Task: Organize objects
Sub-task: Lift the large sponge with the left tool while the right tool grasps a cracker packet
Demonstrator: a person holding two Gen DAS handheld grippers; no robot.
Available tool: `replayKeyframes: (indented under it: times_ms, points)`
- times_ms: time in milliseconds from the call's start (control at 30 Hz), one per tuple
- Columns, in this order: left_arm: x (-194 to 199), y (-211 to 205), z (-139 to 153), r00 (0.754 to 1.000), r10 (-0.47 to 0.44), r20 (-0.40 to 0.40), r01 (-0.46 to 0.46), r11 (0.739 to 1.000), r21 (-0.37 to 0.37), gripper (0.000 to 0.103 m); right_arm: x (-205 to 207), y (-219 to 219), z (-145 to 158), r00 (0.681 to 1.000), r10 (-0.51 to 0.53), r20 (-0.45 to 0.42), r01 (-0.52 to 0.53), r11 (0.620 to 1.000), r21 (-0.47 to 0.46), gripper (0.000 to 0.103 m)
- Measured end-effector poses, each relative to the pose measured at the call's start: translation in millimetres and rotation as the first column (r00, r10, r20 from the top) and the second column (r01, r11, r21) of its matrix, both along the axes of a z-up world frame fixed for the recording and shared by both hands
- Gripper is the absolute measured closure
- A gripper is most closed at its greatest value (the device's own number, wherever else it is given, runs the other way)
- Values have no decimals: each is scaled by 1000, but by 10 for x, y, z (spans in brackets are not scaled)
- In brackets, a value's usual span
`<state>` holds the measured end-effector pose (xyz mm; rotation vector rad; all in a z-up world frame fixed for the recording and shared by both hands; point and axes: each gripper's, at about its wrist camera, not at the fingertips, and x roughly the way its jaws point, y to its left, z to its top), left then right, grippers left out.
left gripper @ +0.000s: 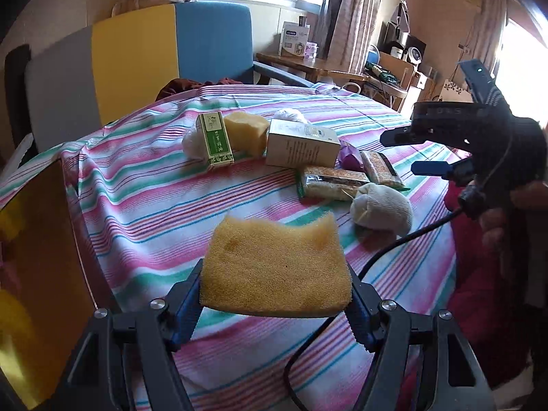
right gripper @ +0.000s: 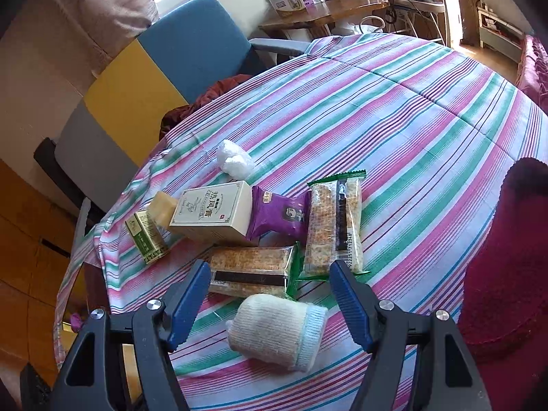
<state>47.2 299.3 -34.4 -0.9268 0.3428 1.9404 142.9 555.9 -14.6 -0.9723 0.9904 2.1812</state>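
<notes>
So the flat yellow foam sponge (left gripper: 275, 267) is clamped between the left gripper (left gripper: 274, 294) pads and held up off the striped pink-and-green tablecloth (left gripper: 144, 212), so a carry step seems to be in hand. The right gripper (right gripper: 270, 294) is spread wide, nothing gripped, with the rolled white sock (right gripper: 277, 330) lying beneath it. A matching spot for the sponge is probably needed next, maybe beside the other yellow sponge block (left gripper: 247, 131).
</notes>
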Motion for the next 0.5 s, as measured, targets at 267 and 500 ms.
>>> replayKeyframes:
  times_ms: [267,500]
  points:
    - [-36,-458,243,998,61,19,-62,995,76,31,-44,210,-71,982,-104,158,99,994,42,30]
    - [-65,-718,325,993,108,41,-112,986,122,30,-366,556,-399,941,-80,330,79,997,16,31]
